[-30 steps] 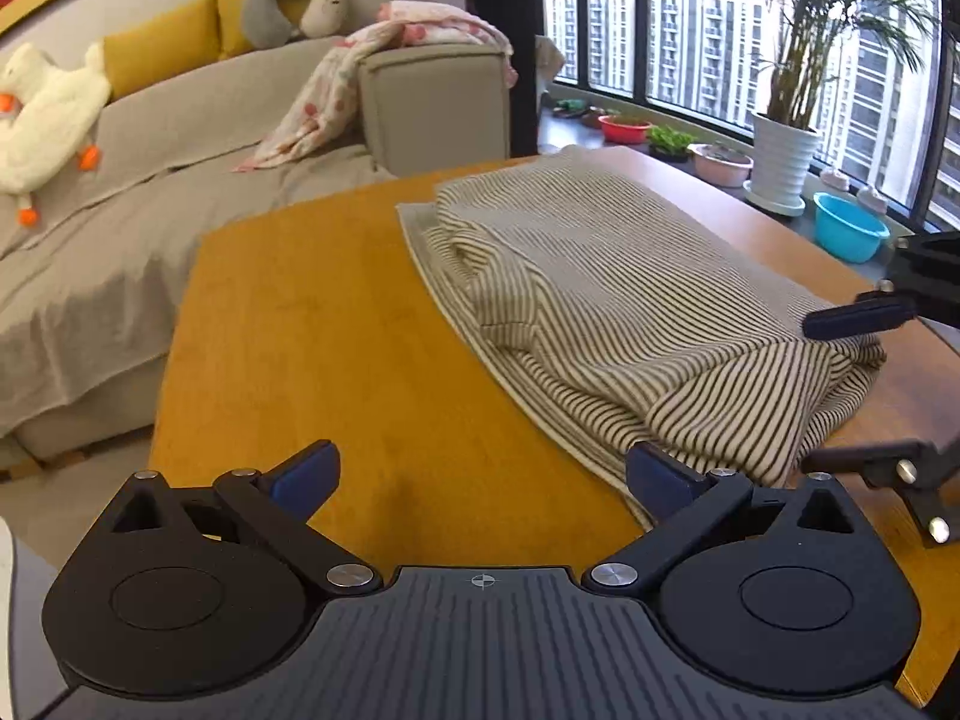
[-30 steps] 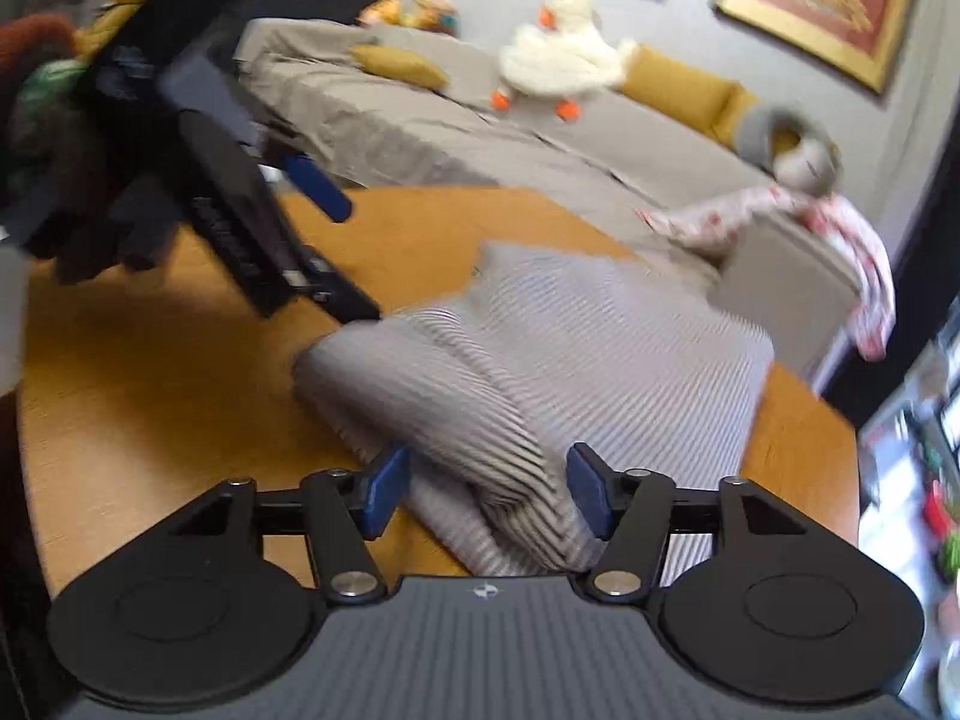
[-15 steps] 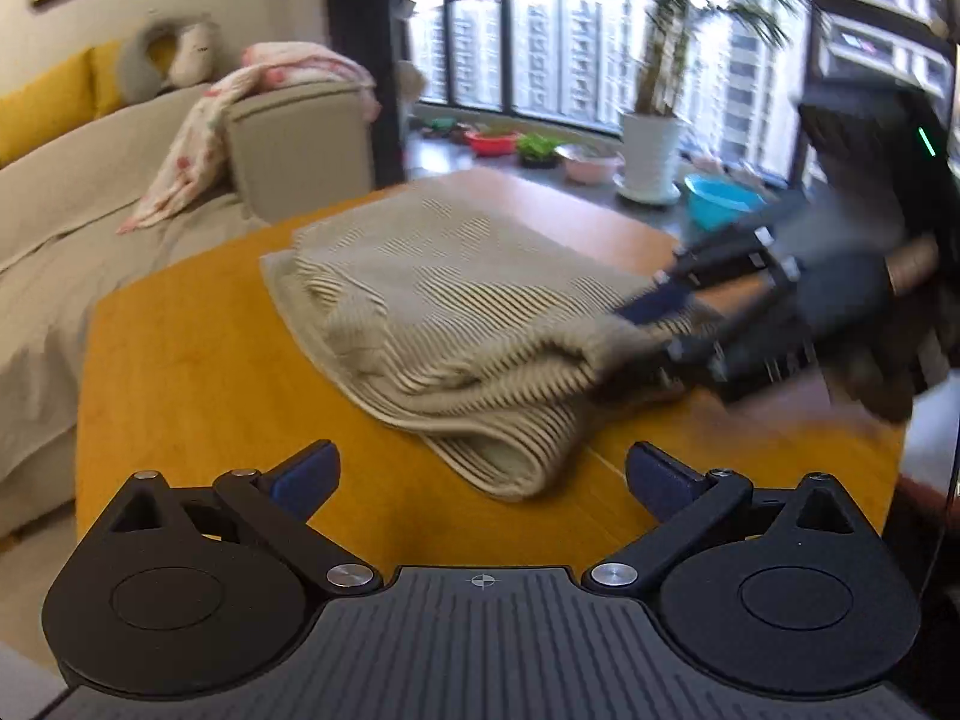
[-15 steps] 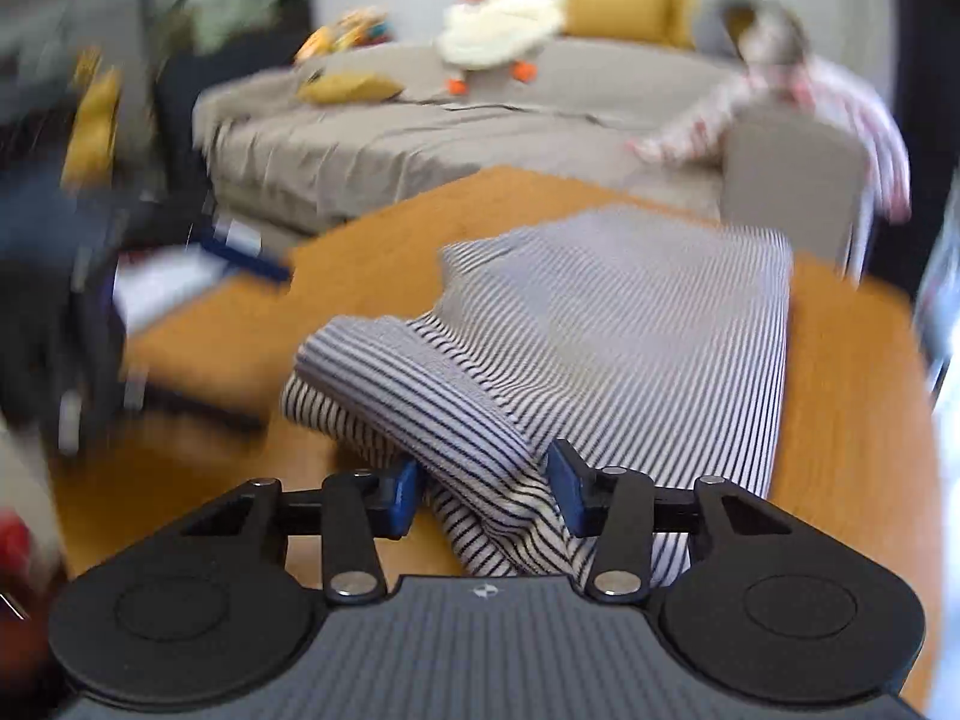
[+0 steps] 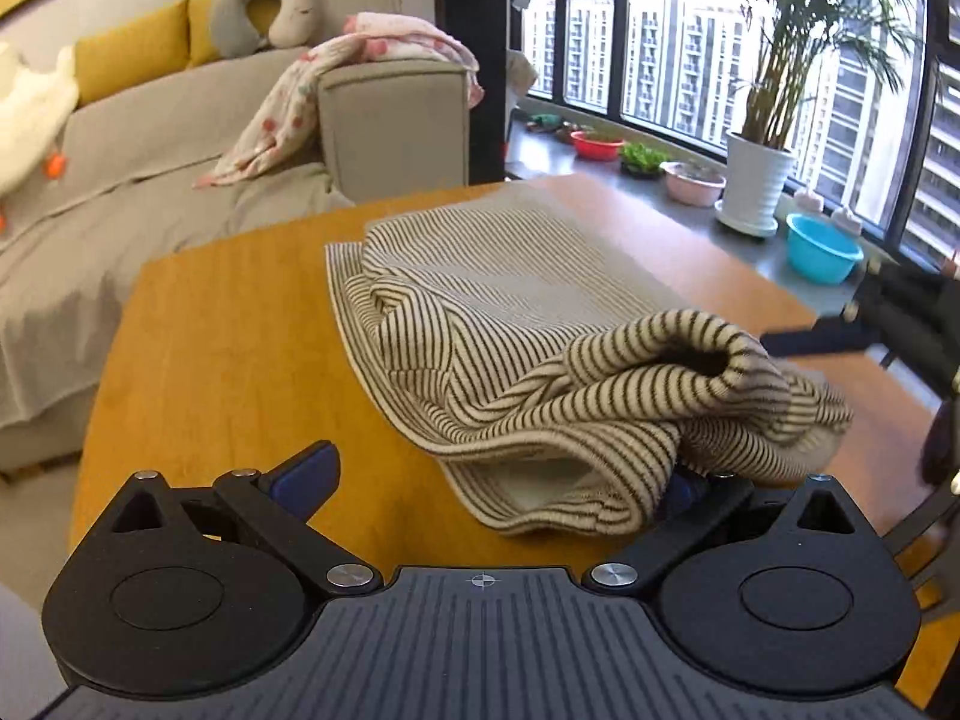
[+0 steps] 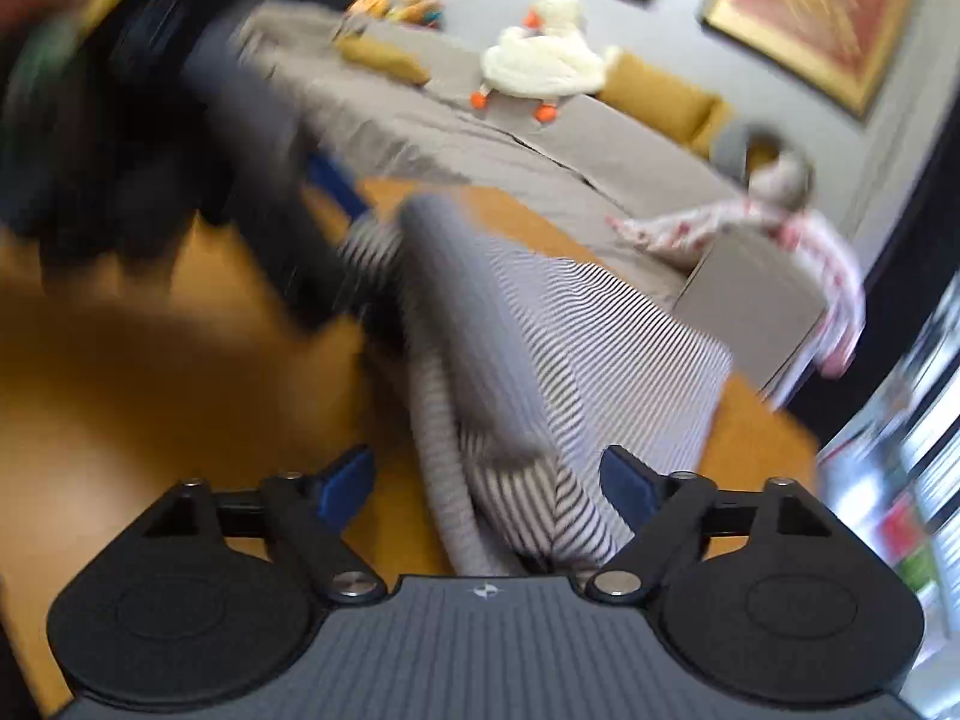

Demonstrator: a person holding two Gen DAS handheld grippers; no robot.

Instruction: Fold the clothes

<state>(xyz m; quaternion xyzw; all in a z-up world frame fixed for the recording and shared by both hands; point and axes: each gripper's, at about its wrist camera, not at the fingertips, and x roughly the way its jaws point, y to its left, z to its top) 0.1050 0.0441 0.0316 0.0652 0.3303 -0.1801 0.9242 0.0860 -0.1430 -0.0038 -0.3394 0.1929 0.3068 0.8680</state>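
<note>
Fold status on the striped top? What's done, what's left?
Partway. The cream black-striped knit top lies roughly doubled on the orange wooden table, far half flat. In hand: its bunched near edge sits between both open claws, left claw and right claw. Left: grip, flatten that rumpled end, final fold.

Left gripper [image 5: 489, 480] low over wooden table [image 5: 228, 348], jaws spread wide. Striped garment [image 5: 516, 324] bunched just ahead, its near fold draped over the right fingertip (pad mostly hidden under cloth); left fingertip [image 5: 303, 474] bare above wood. Right gripper [image 5: 840, 336] far to the right, beside the garment's raised edge. Grey sofa [image 5: 150, 180] beyond, left; potted plant [image 5: 759, 180] ahead-right on windowsill.
</note>
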